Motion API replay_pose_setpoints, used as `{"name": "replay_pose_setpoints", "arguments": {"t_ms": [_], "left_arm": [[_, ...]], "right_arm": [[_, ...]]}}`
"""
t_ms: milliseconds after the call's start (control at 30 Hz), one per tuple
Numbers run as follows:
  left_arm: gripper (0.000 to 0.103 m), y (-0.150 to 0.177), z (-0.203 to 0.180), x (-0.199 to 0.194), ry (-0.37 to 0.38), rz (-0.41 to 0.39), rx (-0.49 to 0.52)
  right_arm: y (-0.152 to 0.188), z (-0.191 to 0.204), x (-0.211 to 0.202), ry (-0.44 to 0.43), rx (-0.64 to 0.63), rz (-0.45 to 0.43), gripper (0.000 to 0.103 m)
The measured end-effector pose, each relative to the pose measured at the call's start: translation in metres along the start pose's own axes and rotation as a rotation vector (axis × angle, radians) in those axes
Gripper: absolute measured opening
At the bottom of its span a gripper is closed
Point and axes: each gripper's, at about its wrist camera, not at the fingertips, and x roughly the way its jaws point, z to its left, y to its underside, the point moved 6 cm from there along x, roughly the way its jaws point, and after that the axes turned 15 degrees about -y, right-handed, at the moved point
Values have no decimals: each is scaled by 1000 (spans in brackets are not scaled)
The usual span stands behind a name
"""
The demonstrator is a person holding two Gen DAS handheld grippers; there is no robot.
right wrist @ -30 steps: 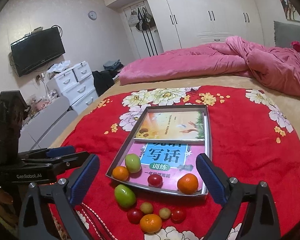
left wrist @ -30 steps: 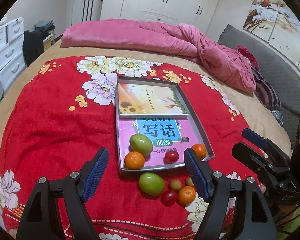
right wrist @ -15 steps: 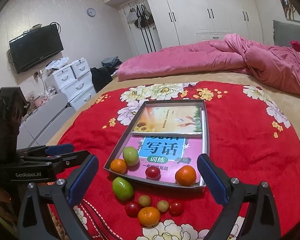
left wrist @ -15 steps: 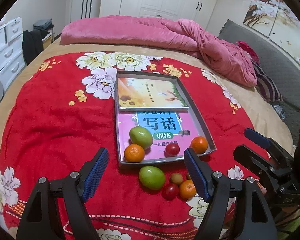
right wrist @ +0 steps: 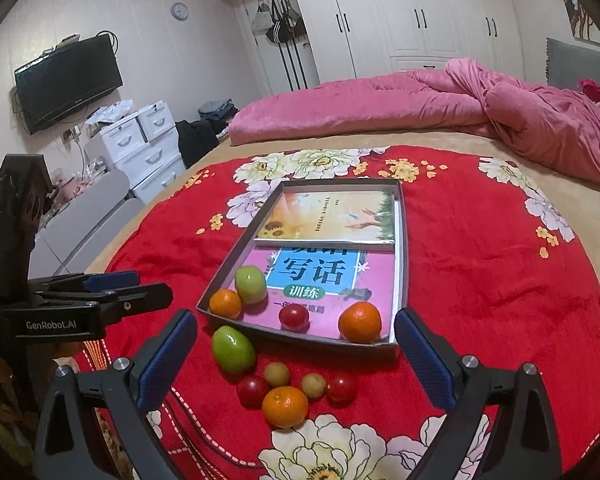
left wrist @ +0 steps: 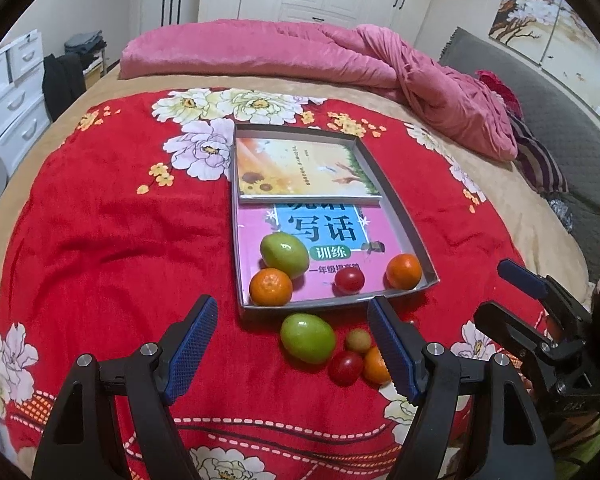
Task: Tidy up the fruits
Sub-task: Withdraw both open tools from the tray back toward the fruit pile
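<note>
Ahead of my left gripper [left wrist: 292,344], jaws wide apart and holding nothing, lies a green fruit [left wrist: 308,338] just short of the grey tray [left wrist: 410,236]. Between my right gripper [right wrist: 296,354] fingers, likewise spread and empty, a loose orange [right wrist: 285,406] sits nearest, cherry tomatoes beside it.

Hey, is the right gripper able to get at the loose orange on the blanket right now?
Probably yes: the right gripper is open, and the orange lies in front of it with nothing on top, though small fruits crowd it closely.
</note>
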Motion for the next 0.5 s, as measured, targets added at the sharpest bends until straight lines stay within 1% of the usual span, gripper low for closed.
{"name": "replay_pose_setpoints", "arguments": {"t_ms": [233,500], "left_arm": [[79,6,-4,1,4,14,15],[79,13,-8,7,6,38,28]], "right_arm": [[5,-3,-2,5,5,13,99],[18,-4,4,17,-2,55,99]]}}
